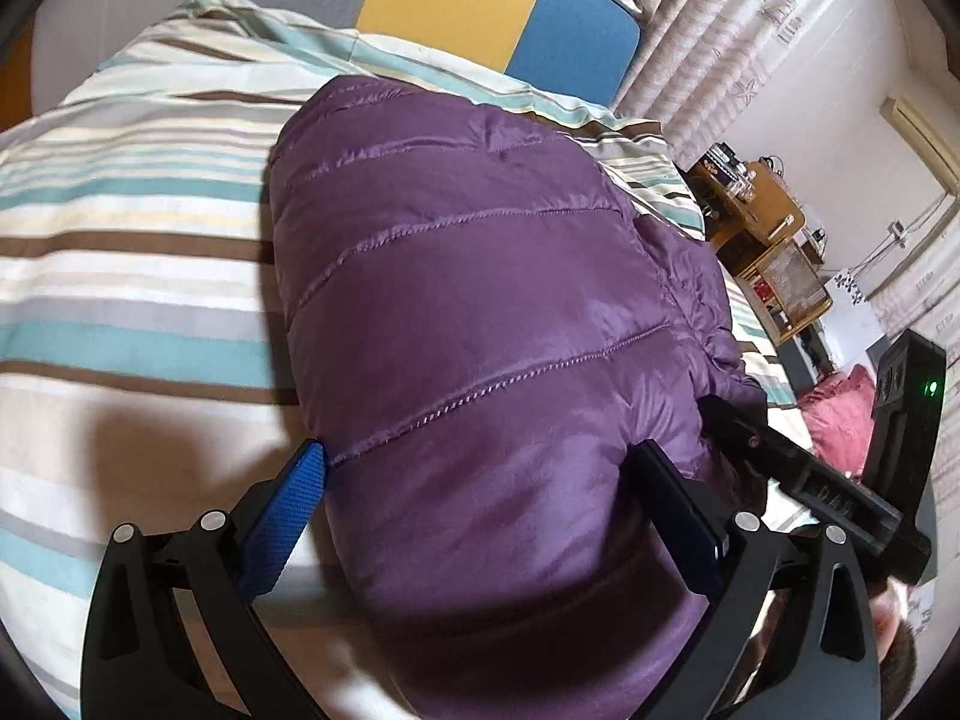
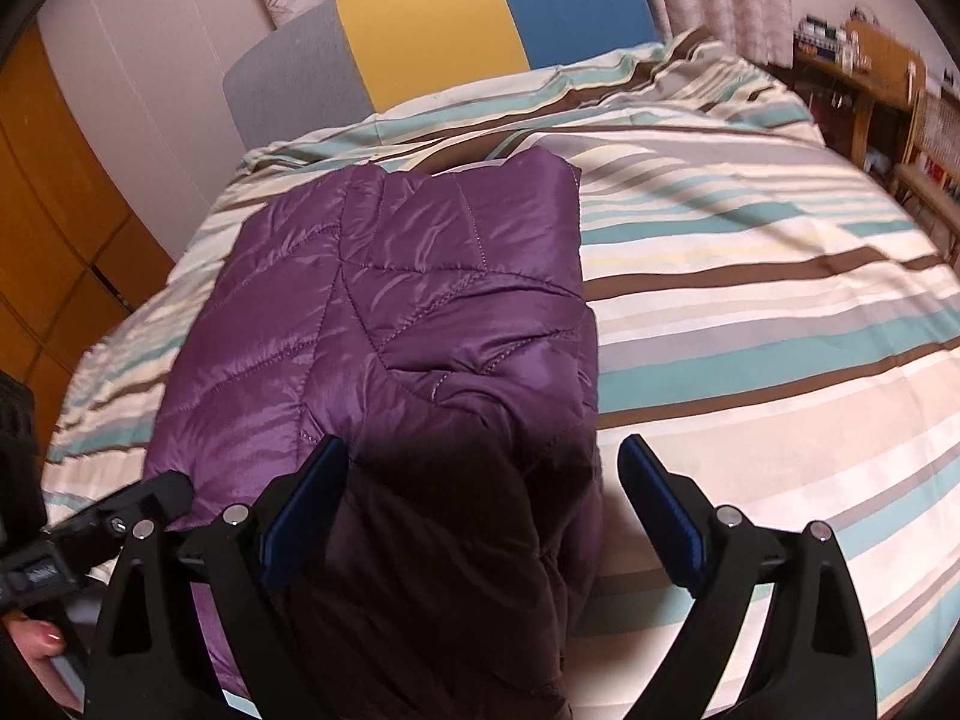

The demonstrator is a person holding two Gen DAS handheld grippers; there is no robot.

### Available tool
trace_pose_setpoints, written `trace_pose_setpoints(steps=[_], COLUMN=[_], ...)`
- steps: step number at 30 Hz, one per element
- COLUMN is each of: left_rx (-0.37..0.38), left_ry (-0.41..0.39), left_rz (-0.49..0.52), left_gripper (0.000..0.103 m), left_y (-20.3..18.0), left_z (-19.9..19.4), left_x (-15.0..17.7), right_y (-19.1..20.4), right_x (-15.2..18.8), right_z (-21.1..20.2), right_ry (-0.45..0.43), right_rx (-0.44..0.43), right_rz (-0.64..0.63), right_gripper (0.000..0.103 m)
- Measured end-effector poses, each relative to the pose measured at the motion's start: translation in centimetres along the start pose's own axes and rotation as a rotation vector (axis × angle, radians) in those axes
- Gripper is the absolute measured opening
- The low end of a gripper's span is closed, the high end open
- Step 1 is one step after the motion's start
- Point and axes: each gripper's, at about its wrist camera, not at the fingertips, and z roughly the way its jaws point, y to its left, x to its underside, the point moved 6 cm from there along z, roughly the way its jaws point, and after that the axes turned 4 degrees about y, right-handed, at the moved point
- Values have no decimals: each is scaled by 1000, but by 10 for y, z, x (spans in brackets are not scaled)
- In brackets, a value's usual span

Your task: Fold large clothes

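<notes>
Here's the purple quilted jacket (image 2: 384, 300), lying partly folded on the striped bed (image 2: 750, 276), its far end reaching toward the colour-block headboard (image 2: 432, 30). The left tool (image 1: 480, 468) has its fingers spread wide, straddling the near bulge of the jacket, blue pad at one edge and the other finger resting on the fabric, nothing pinched. The right tool (image 2: 483, 474) is spread apart as well, the near hem of the jacket draped between its fingers but not squeezed; one finger stands over bare bedding beside the garment. Now, this thing looks puffy and light, a down-style fill with a shiny shell, so expect it to be slippery and springy, likely to bounce out of any crease. The sensible hold seems to be along a stitched seam or the hem edge near the tools, where the padding is thin and the pads can bite, not on the fat quilted panels. Whether the sleeves are tucked under cannot be told from here.
</notes>
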Motion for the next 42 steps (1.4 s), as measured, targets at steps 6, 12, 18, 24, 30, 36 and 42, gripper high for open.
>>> trace_pose_setpoints(steps=[6,12,18,24,30,36,42], left_rx=[-13,43,76,33,-43,-91,-180], left_ry=[1,29,58,17,-93,-226,-355], left_rz=[41,-12,-22,82,184,212,187], left_gripper=[100,100,100,75,61,61,61], left_y=[2,13,16,-4,-19,-8,39], left_z=[11,18,24,5,-24,-67,-112], left_x=[6,14,17,16,11,7,12], right_y=[-18,-28,-27,-16,9,43,116], right_x=[-4,4,0,-1,11,17,10], right_z=[17,36,46,38,14,-2,7], right_ry=[53,126,132,106,22,-47,-91], right_rx=[-105,-219,-295,-365,-391,-458,-506], right_rz=[102,173,160,144,99,59,-46], right_gripper=[92,93,79,52,47,47,47])
